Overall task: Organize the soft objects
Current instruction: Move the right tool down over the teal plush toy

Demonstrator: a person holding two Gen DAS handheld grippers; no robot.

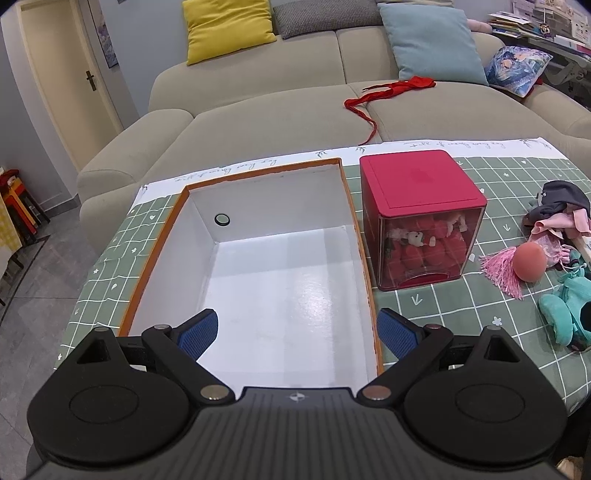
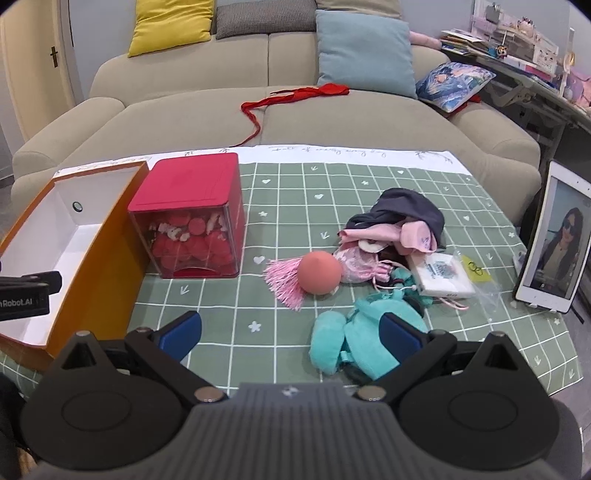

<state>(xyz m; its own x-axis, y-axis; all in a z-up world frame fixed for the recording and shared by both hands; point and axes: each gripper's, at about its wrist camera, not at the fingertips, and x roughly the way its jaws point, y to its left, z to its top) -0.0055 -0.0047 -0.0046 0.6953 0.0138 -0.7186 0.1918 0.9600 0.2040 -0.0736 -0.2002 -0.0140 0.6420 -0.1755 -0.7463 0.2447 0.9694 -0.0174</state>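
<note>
Left claw (image 1: 297,330) spread over box (image 1: 236,177)

A beige sofa (image 1: 295,107) with yellow (image 1: 225,27) and blue cushions (image 1: 436,40) faces the table; a cream door (image 1: 70,77) stands left, grey tiled floor (image 1: 33,295) below.

The right gripper (image 2: 291,330) hangs above the green checked tablecloth (image 2: 295,192), its blue pads wide apart, the right-hand one in front of a teal plush toy (image 2: 347,343). Beyond lie a coral ball (image 2: 320,272), a pink tassel (image 2: 286,282) and a heap of dark and pink cloth (image 2: 402,221). Left stands a red box (image 2: 192,214) (red plush shows through its clear front) beside an open orange carton (image 2: 103,266).
</note>
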